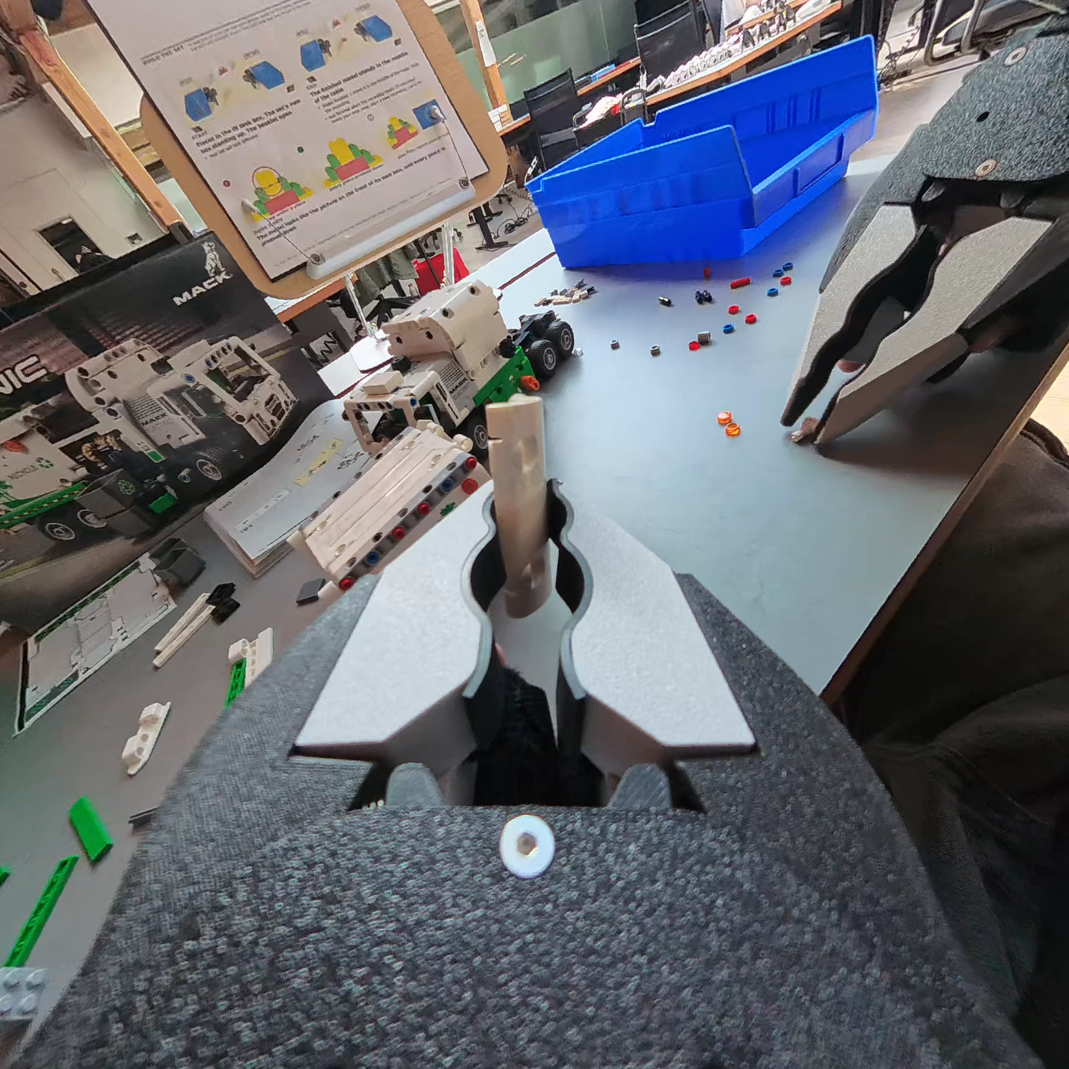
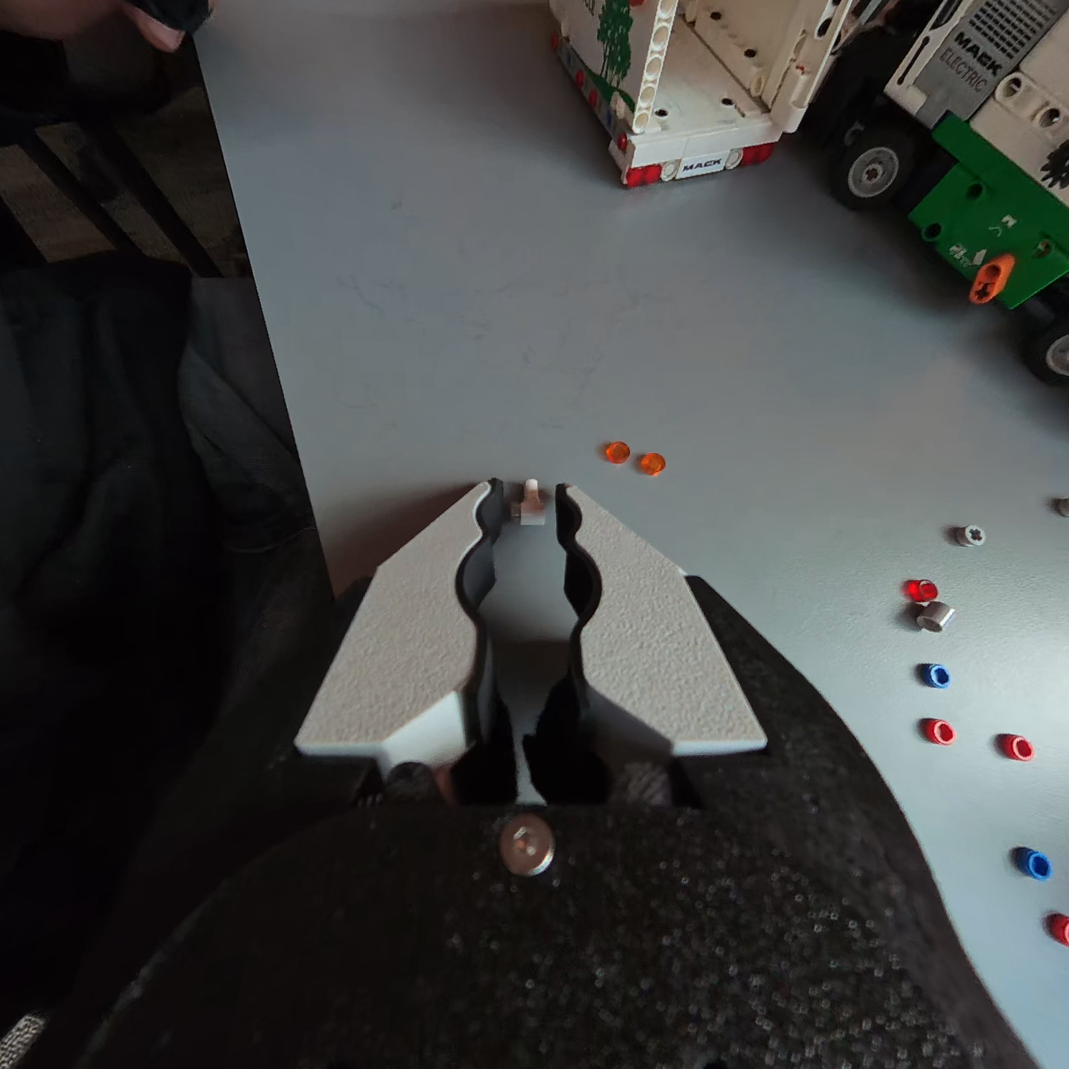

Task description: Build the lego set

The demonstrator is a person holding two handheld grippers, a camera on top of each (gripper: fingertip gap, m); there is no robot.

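My left gripper (image 1: pixel 523 494) is shut on a long white beam (image 1: pixel 515 439) and holds it upright above the grey table (image 1: pixel 665 520). My right gripper (image 2: pixel 527 487) is tip-down on the table near its edge, jaws a little apart on either side of a small white piece (image 2: pixel 530 504); it also shows in the left wrist view (image 1: pixel 810 431). The white and green truck model (image 1: pixel 457 358) stands beyond the beam, with a white container body (image 1: pixel 393 509) lying in front of it. Both show in the right wrist view, truck (image 2: pixel 983 144) and container body (image 2: pixel 694 87).
Two orange round studs (image 2: pixel 633 458) lie just past the right fingertips. Small red, blue and grey pieces (image 2: pixel 937 732) are scattered to the right. A blue bin (image 1: pixel 694 191), the set's box (image 1: pixel 133 382), a booklet (image 1: pixel 272 515) and an instruction sheet (image 1: pixel 301 127) stand farther off. Some 15 cm of space lies between my two pairs of fingers.
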